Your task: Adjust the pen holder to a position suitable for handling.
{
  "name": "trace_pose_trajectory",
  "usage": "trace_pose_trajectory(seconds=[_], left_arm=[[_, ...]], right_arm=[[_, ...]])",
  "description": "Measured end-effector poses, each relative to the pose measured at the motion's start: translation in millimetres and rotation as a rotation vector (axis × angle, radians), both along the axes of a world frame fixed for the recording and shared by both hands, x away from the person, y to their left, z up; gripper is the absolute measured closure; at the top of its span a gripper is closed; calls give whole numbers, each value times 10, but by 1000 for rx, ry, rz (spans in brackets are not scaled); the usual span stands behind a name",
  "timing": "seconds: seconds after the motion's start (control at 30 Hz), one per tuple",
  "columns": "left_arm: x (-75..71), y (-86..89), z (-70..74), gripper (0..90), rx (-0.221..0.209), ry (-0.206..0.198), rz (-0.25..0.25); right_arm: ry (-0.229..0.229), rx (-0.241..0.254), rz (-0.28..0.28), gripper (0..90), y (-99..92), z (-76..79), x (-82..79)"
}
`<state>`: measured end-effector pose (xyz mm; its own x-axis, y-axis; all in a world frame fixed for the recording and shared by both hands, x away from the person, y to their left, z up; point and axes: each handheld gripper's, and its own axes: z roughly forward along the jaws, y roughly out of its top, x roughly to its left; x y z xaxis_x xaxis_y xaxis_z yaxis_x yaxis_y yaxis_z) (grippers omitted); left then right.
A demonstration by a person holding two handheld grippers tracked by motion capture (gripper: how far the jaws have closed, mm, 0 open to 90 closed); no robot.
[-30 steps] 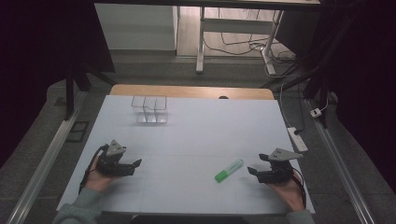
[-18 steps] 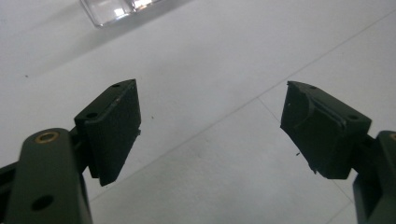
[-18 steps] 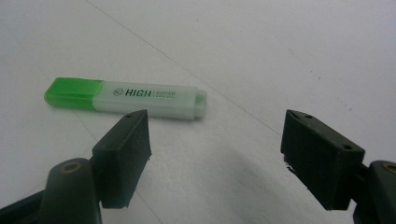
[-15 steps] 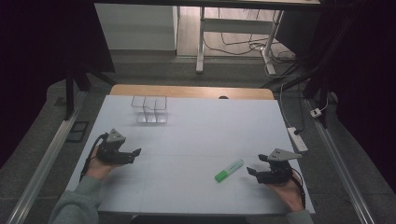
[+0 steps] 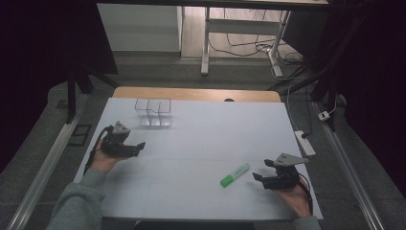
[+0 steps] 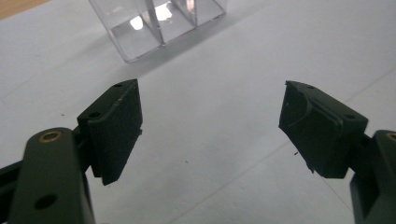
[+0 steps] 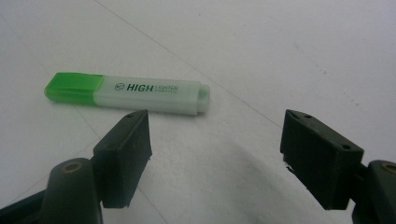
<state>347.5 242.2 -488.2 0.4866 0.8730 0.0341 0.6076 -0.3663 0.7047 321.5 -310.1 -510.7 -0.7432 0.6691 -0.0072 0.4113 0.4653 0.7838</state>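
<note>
A green highlighter (image 5: pixel 235 174) lies flat on the white table, its green cap toward the near left; in the right gripper view the highlighter (image 7: pixel 126 93) lies just beyond the jaws. My right gripper (image 5: pixel 263 169) stands open a short way to its right, nothing between its jaws (image 7: pixel 215 154). A clear plastic organizer (image 5: pixel 153 112) with compartments stands at the far left of the table. My left gripper (image 5: pixel 138 147) is open, below and left of the organizer (image 6: pixel 159 23), jaws wide apart (image 6: pixel 210 126) and empty.
The white table sheet (image 5: pixel 206 143) ends at a wooden strip (image 5: pixel 191 93) at the back. A power strip (image 5: pixel 305 143) lies along the right edge. Metal rails run along both sides. Dark floor and desk legs lie beyond.
My left gripper has moved forward and slightly right, closer to the clear organizer. The right gripper has hardly shifted, and the highlighter lies where it was.
</note>
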Motion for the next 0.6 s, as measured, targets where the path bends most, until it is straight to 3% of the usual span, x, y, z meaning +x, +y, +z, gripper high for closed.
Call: trace_pose_trajectory(seconds=[0.23, 0.33, 0.6], left_arm=[[159, 33, -19, 218, 25, 13, 22], [218, 51, -43, 228, 7, 22, 31], [380, 121, -81, 259, 6, 33, 67]], right_arm=[[1, -3, 1, 250, 1, -9, 8], [3, -1, 0, 250, -7, -14, 16], [4, 1, -1, 251, -7, -22, 18]])
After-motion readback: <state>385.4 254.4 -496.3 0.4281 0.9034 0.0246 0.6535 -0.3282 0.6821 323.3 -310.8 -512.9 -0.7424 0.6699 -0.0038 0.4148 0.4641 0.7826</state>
